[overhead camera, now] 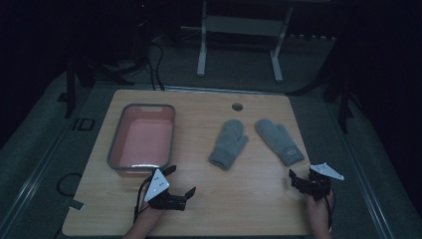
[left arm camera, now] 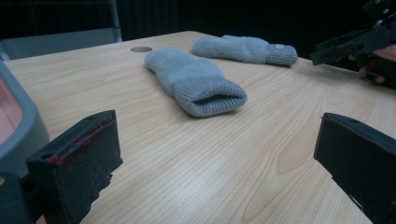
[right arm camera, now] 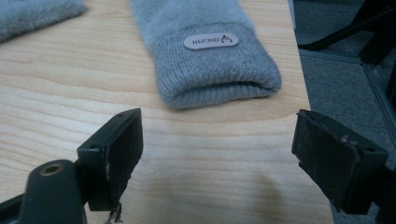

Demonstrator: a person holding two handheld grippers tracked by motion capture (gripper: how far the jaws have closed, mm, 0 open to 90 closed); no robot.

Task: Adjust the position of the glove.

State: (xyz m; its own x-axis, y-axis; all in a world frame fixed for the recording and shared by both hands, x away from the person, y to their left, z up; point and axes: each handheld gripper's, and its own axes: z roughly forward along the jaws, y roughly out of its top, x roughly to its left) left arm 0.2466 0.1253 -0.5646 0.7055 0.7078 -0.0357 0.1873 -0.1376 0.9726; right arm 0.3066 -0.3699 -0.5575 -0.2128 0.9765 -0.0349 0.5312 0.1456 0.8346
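While two grey mittens (overhead camera: 230,144) (overhead camera: 279,141) lie flat at centre frame, cuffs toward the person, beside a pink tub (overhead camera: 143,138) at left, probably their destination, the left gripper (overhead camera: 175,186) and right gripper (overhead camera: 299,179) wait wide open, holding nothing.

Left gripper (overhead camera: 180,181) low, jaws spread wide; right gripper (overhead camera: 301,178) likewise, jaws empty.
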